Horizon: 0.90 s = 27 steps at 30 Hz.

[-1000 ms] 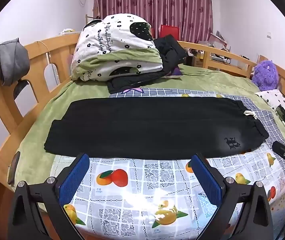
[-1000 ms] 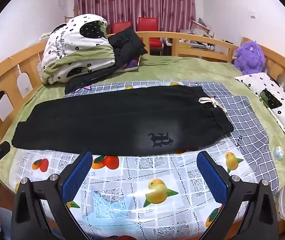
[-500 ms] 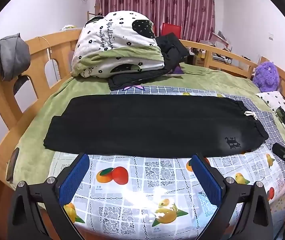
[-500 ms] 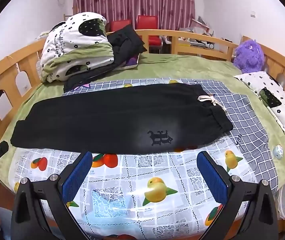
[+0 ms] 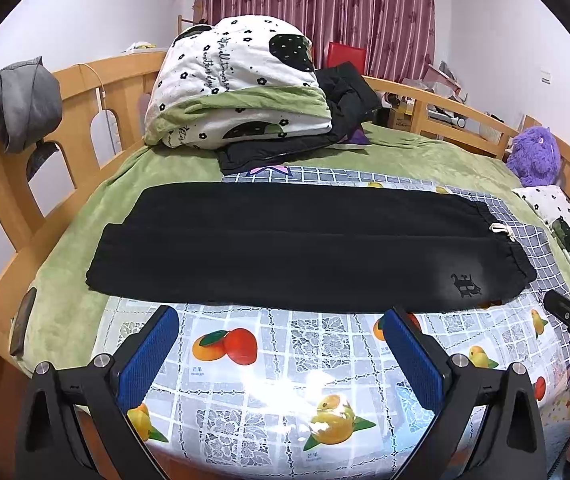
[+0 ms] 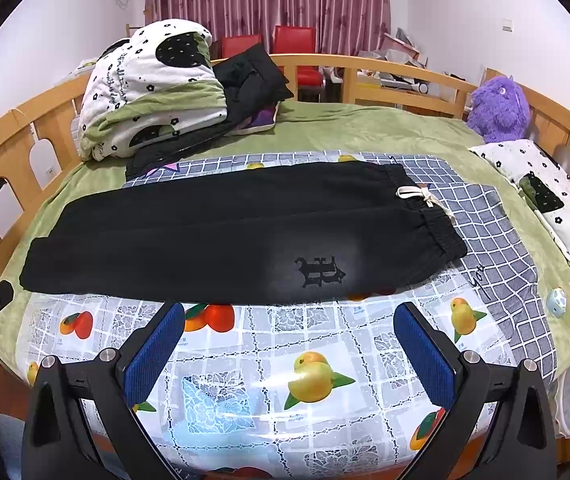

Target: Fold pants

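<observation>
My claws' pads [image 5: 147,356] are blue on black frames. The pants [image 6: 213,232] are black with a cream drawstring [image 6: 425,196]. Under them lies a white fruit-print cloth [image 6: 317,360] with orange and yellow fruit, over a grey checked sheet [image 6: 485,232] and a green bed blanket [image 5: 69,264]. A purple plush toy [image 6: 499,110] sits at the bed's far right corner.

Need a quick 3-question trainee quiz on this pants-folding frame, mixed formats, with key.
1. True or false: the left gripper is shut on the black pants.
2. Multiple choice: the white drawstring sits at which end of the pants in the right wrist view? A) left end B) right end C) middle
3. Fill in: the pants lie mostly on the ____-printed plastic cloth, not held by the right gripper.

Key:
1. False; both grippers are open, short of the pants.
2. B
3. fruit
</observation>
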Each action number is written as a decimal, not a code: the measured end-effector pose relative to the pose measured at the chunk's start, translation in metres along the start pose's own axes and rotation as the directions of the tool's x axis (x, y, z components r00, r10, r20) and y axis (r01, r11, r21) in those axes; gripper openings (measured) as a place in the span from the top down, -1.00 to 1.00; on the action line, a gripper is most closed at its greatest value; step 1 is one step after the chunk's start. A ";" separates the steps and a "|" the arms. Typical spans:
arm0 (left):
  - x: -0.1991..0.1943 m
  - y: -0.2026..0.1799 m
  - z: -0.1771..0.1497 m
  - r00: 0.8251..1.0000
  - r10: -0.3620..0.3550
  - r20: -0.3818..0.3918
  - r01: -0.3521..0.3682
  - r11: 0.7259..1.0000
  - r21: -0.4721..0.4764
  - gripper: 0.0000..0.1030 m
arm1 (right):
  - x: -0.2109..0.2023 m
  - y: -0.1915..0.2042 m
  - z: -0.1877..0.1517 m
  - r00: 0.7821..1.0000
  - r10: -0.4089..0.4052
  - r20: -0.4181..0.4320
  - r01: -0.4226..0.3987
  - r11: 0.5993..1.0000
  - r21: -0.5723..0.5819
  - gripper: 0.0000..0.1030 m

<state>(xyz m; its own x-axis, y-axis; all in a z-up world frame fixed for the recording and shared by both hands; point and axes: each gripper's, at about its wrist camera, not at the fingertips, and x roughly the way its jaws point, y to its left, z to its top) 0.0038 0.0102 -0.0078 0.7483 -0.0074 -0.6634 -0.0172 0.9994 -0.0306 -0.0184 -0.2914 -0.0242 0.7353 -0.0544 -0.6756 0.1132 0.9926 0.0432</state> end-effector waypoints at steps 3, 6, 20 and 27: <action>0.000 0.002 0.000 1.000 0.000 -0.001 0.000 1.000 -0.009 -0.99 | -0.001 -0.001 -0.001 1.000 0.005 0.002 -0.005 1.000 0.003 -0.98; 0.000 0.005 0.000 1.000 0.001 -0.006 -0.001 1.000 -0.017 -0.99 | -0.002 0.000 -0.001 1.000 0.006 0.009 -0.006 1.000 -0.001 -0.98; 0.004 0.009 -0.001 1.000 -0.005 -0.018 0.005 1.000 -0.024 -0.99 | -0.003 0.001 0.001 1.000 0.009 0.009 -0.009 1.000 -0.004 -0.98; 0.004 0.008 0.000 1.000 -0.005 -0.024 0.004 1.000 -0.028 -0.99 | -0.002 -0.001 0.002 1.000 0.010 0.005 -0.010 1.000 -0.002 -0.98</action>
<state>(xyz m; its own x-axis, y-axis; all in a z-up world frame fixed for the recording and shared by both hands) 0.0061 0.0181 -0.0109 0.7320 -0.0130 -0.6812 -0.0324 0.9980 -0.0539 -0.0192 -0.2923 -0.0214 0.7398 -0.0452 -0.6713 0.1047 0.9933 0.0485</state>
